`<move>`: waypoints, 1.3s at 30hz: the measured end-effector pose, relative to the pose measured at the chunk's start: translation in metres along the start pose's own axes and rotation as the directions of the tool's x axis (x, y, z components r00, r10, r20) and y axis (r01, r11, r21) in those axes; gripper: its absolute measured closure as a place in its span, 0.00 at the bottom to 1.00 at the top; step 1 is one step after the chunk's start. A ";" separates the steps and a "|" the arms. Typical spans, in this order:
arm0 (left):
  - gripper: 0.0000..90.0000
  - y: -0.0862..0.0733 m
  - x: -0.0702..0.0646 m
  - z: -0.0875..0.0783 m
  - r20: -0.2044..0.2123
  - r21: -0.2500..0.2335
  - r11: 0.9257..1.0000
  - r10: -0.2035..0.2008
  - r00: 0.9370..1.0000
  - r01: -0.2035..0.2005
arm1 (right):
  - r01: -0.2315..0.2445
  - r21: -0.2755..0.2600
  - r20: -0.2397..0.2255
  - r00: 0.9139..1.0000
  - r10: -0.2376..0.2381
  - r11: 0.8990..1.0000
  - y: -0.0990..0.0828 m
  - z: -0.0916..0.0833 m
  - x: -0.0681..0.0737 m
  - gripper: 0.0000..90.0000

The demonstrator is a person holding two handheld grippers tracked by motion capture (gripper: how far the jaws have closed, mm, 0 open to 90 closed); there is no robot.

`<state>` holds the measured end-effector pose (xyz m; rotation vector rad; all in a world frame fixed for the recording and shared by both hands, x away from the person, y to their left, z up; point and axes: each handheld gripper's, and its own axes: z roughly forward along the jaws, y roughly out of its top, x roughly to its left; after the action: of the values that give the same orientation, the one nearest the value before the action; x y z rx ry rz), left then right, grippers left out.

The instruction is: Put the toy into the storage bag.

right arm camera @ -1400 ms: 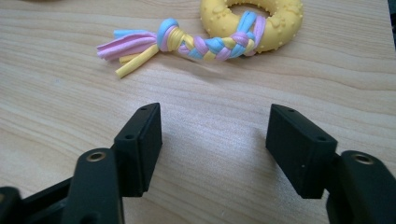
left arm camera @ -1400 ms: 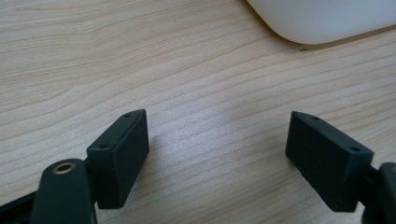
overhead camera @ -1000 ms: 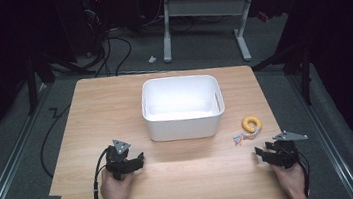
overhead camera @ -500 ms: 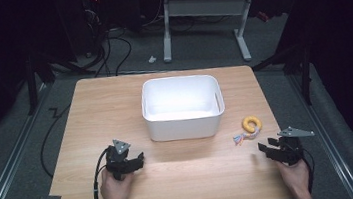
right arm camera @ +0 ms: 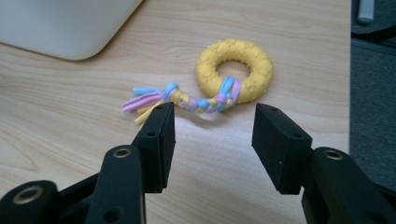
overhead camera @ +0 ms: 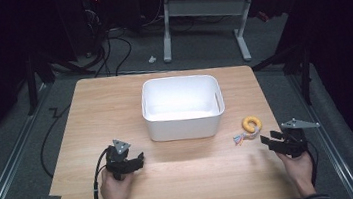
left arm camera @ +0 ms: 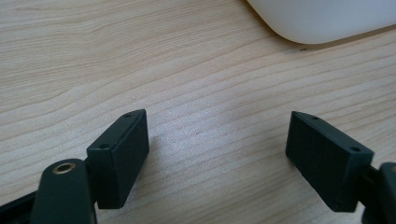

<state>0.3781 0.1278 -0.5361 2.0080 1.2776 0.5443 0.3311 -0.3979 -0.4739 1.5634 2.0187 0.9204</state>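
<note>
Your yellow ring toy (right arm camera: pixel 235 70) with its braided pastel rope tail (right arm camera: pixel 175 100) lies flat on the bench (overhead camera: pixel 90 114) at the lower right of the high view, just right of the white tub (overhead camera: pixel 183 106) and apart from it. Your right gripper (overhead camera: pixel 276 142) sits near it, its fingers (right arm camera: pixel 156 144) partly apart after closing a little, with nothing between them and the rope tail just beyond their tips. At the lower left of the high view, your left gripper (overhead camera: pixel 132 163) rests low over bare wood, fingers (left arm camera: pixel 119 156) spread wide and holding nothing, with the tub's corner at the upper right of the left gripper view.
</note>
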 end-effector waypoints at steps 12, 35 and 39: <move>0.24 0.000 0.000 0.000 0.000 0.000 1.000 0.000 1.000 0.000 | 0.044 -0.005 0.030 0.999 -0.044 0.999 0.027 -0.007 -0.003 0.57; 0.24 0.000 0.000 0.000 0.000 0.000 1.000 0.000 1.000 0.000 | 0.085 0.027 0.055 0.995 -0.086 0.996 0.069 0.006 -0.002 0.59; 0.24 0.000 0.000 0.000 0.000 0.000 1.000 0.000 1.000 0.000 | 0.085 0.041 0.053 0.995 -0.087 0.996 0.074 0.012 -0.002 0.59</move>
<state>0.3781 0.1279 -0.5361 2.0078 1.2777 0.5438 0.3904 -0.3857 -0.4288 1.4926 2.0600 0.8021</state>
